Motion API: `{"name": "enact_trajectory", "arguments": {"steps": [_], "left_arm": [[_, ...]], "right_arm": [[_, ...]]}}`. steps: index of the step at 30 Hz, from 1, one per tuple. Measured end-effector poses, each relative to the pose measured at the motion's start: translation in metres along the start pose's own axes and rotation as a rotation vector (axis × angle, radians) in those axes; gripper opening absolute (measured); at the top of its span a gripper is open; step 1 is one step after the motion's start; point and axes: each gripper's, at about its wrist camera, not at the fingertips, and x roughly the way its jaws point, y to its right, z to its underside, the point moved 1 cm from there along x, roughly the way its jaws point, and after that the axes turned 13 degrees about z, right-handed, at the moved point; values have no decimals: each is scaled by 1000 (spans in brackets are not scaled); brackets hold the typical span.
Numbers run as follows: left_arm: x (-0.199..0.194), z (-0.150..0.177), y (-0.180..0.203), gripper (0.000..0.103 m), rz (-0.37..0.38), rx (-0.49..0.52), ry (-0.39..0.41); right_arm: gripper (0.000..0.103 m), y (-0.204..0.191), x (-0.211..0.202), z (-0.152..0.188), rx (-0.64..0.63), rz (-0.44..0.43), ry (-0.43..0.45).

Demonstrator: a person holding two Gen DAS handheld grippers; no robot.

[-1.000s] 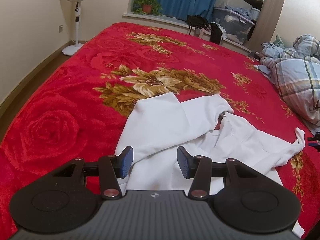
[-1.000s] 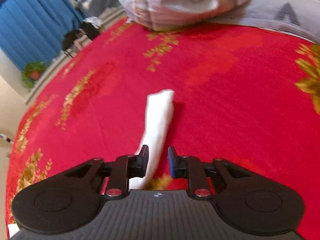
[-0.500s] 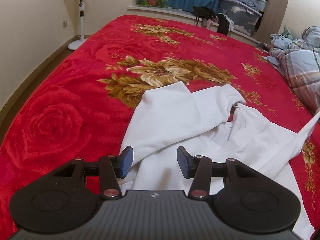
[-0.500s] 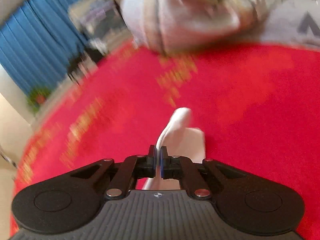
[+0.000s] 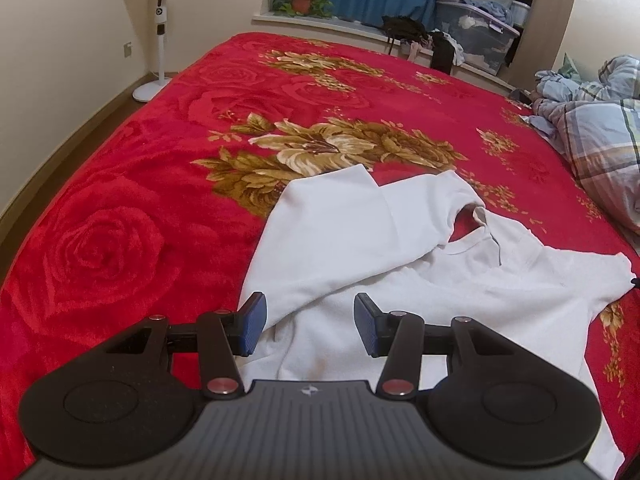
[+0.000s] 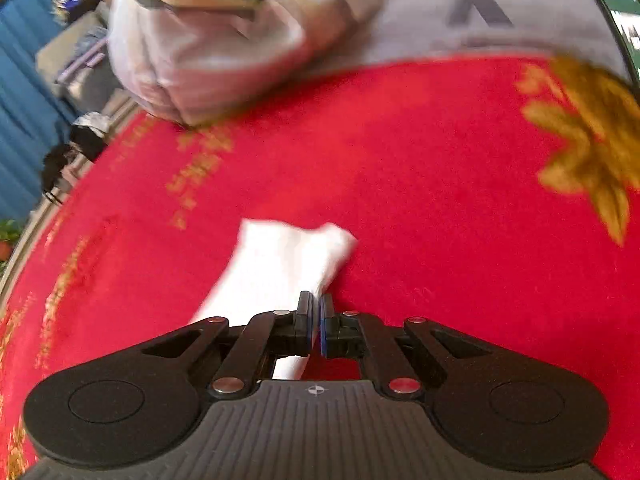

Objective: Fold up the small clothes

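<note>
A small white long-sleeved shirt (image 5: 360, 248) lies rumpled on the red flowered blanket (image 5: 120, 240), one sleeve folded across its body, the other stretched to the right. My left gripper (image 5: 308, 322) is open and empty, hovering just above the shirt's lower left part. My right gripper (image 6: 316, 320) is shut on the end of the white sleeve (image 6: 280, 264), which spreads out ahead of the fingers over the blanket (image 6: 440, 200). The right wrist view is motion-blurred.
A bunched plaid quilt (image 5: 600, 132) lies at the bed's right side and also shows in the right wrist view (image 6: 224, 36). A grey pillow (image 6: 480, 20) lies behind it. A standing fan (image 5: 160, 28) and storage boxes (image 5: 476, 28) stand beyond the bed.
My right gripper closed on the sleeve end and pulled it outward to the right, stretching the sleeve flat. My left gripper stayed open and drifted slightly back.
</note>
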Motion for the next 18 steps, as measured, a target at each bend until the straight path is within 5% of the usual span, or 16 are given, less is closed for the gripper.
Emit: {"name": "enact_trajectory", "arguments": {"steps": [8, 13, 18], "left_arm": [[-4, -7, 8, 53, 19, -10, 104], [28, -22, 40, 53, 40, 69, 120], [96, -46, 88, 54, 88, 137, 88]], "right_arm": [[8, -27, -69, -10, -73, -5, 178], [8, -74, -154, 7, -215, -218, 254], [15, -106, -230, 59, -379, -420, 204]]}}
